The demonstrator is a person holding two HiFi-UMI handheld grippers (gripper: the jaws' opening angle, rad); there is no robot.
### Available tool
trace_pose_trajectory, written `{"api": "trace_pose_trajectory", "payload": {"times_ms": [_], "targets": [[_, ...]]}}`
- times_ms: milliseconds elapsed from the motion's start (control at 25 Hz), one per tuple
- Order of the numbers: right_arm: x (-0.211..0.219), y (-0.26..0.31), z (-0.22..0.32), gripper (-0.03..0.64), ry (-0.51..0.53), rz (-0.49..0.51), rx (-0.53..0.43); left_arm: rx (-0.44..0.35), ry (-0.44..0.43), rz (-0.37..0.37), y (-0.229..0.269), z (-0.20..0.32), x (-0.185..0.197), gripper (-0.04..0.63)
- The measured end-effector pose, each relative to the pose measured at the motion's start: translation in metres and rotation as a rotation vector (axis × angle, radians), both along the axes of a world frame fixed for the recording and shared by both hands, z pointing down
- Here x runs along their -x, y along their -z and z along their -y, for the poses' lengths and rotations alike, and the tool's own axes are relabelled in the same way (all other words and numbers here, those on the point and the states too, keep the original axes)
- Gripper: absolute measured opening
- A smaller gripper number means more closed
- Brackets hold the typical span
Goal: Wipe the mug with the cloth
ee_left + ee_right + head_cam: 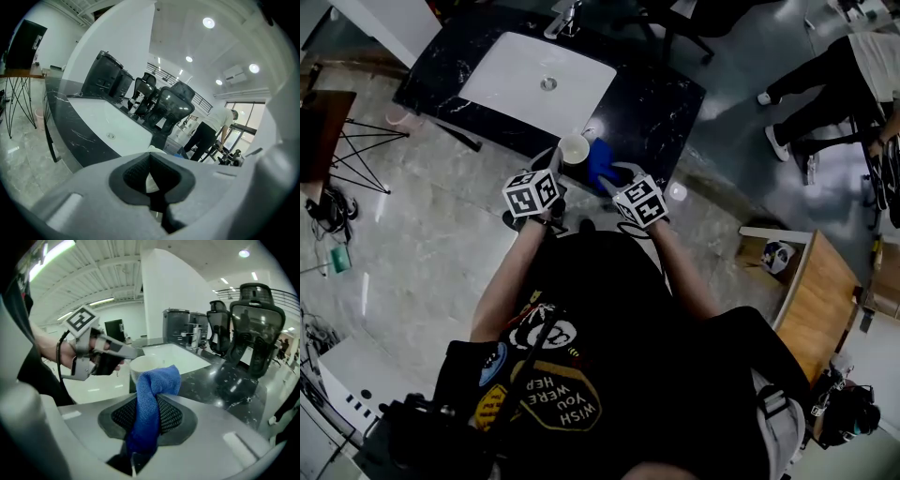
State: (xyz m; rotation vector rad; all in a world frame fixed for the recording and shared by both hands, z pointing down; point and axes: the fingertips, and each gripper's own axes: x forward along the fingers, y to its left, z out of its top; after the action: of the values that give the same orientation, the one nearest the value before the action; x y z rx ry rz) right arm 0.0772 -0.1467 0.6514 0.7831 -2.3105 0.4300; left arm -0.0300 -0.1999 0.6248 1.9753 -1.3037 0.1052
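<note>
The right hand-held gripper (pixel 147 423) is clamped on the blue cloth (pixel 152 394). The cloth's bunched end stands at frame centre, touching or just short of the upright white mug (pixel 143 364) straight ahead. The left hand-held gripper (pixel 152 180) comes in from the frame's left and is closed on a white sliver, probably the mug's rim. The mug stands near the bench (pixel 220 380) edge, with bare top to the right and the sink (pixel 180 357) behind.

The mug (pixel 574 150) is left of the cloth (pixel 600 161), sink (pixel 516 75) behind
</note>
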Motion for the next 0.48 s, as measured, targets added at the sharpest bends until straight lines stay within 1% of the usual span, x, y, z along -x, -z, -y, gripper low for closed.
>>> {"api": "trace_pose_trajectory", "payload": {"times_ms": [80,200,280,360,400,480], "targets": [[-0.011,0.013,0.027,0.1,-0.074,0.021,-0.033,0.002,0.0,0.007,0.0,0.002,0.0,0.002],[-0.004,0.023,0.057,0.1,-0.09,0.011,-0.095,-0.003,-0.006,0.02,-0.001,0.003,0.001,0.002],[0.006,0.01,0.063,0.101,-0.07,-0.046,-0.086,-0.008,-0.007,0.024,-0.001,0.003,0.002,0.002],[0.015,-0.003,0.049,0.101,-0.018,-0.122,-0.064,-0.01,-0.007,0.029,-0.002,0.003,0.002,0.002],[0.018,-0.006,0.038,0.103,0.006,-0.142,-0.058,-0.011,-0.008,0.032,-0.002,0.003,0.001,0.002],[0.022,-0.01,0.013,0.101,0.042,-0.14,-0.037,-0.013,-0.013,0.034,-0.001,0.004,-0.001,0.002]]}}
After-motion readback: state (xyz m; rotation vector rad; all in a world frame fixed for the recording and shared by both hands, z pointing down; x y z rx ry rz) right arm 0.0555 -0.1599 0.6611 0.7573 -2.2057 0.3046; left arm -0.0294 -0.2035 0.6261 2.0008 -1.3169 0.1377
